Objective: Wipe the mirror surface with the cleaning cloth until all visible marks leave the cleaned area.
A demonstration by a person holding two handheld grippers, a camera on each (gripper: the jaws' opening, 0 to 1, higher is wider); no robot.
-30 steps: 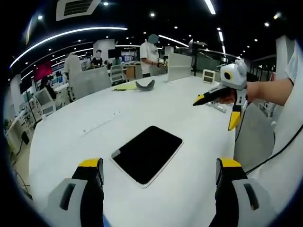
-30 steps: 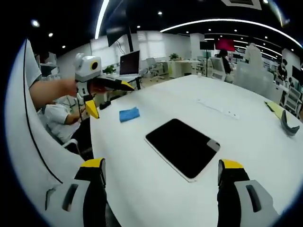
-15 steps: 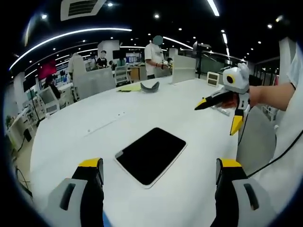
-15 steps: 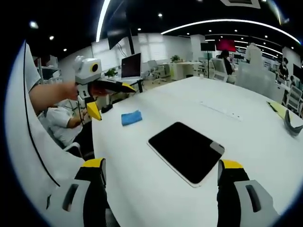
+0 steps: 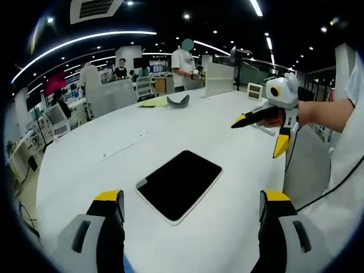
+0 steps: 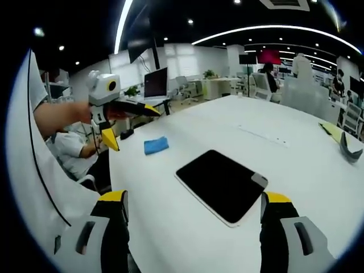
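Observation:
The mirror (image 5: 179,185) is a dark rectangular slab with a white rim, lying flat on the white table (image 5: 85,165). It rests just ahead of my left gripper (image 5: 191,199), which is open and holds nothing. My right gripper (image 5: 257,136) hovers above the table at the right, held in a hand, its jaws spread. In the right gripper view the mirror (image 6: 220,185) lies ahead of the open right gripper (image 6: 193,199). A small blue cleaning cloth (image 6: 155,145) lies on the table beyond the mirror's left corner, close under the open left gripper (image 6: 133,129).
A grey curved object (image 5: 175,100) and a yellow sheet (image 5: 151,104) lie at the table's far side. A thin white strip (image 6: 264,133) runs along the tabletop. People stand and sit among desks behind. The table edge curves near my sleeve (image 6: 34,170).
Both views have swayed slightly with the hands. The mirror and the cloth lie where they were, and both grippers stay open above the table.

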